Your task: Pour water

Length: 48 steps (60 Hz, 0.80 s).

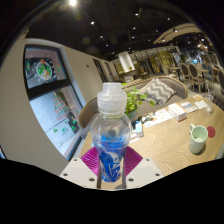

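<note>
Between the tongs [111, 166], bottle [111, 130].

I count one clear water bottle [111, 135] with a white cap, one green cup [198, 133] on the wooden table [170, 150], one small green plant [135, 100], and two posters [52, 95] on the wall.
</note>
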Motion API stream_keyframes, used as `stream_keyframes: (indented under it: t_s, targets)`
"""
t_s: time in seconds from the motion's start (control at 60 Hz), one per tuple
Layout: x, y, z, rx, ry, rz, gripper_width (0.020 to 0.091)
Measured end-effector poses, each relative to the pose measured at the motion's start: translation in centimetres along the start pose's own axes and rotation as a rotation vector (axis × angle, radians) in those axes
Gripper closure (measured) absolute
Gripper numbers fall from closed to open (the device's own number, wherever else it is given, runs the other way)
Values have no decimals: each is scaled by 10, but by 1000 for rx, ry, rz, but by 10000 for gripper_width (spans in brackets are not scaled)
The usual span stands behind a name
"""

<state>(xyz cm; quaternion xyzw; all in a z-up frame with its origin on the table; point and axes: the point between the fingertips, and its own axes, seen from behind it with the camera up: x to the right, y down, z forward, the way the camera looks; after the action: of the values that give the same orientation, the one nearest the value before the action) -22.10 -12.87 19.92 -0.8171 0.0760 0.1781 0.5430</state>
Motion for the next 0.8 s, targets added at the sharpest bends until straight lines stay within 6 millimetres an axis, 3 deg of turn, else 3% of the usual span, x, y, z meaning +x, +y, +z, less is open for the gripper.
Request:
stream_keyframes:
  t_s: [0.05,0.15,0.167,0.317,0.367,0.483,0.5,0.567,0.617,0.667,0.7,0.717,0.75,0.8]
  targets:
    - [-1,-21,-9,6,-37,107,834]
    - [22,-58,-6,17,-157,380,835]
    - [17,-65,-13,18,-167,426,835]
    - [71,-102,-1,33,-321,857,836]
    - [84,-114,-7,36,-348,999,835]
    - [128,-111,8,46,-405,1273,836]
    - [134,-113,1,44,-418,1315,836]
    - [154,-110,10,62,-456,1467,836]
    - [167,-110,6,66,-495,1576,837]
    - [186,-101,7,73,-494,1678,838]
    - [192,-98,19,77,-487,1722,839]
    - [196,-93,11,77,-500,1748,837]
    - [202,-89,22,75,-482,1775,835]
    - [209,-78,13,66,-478,1804,836]
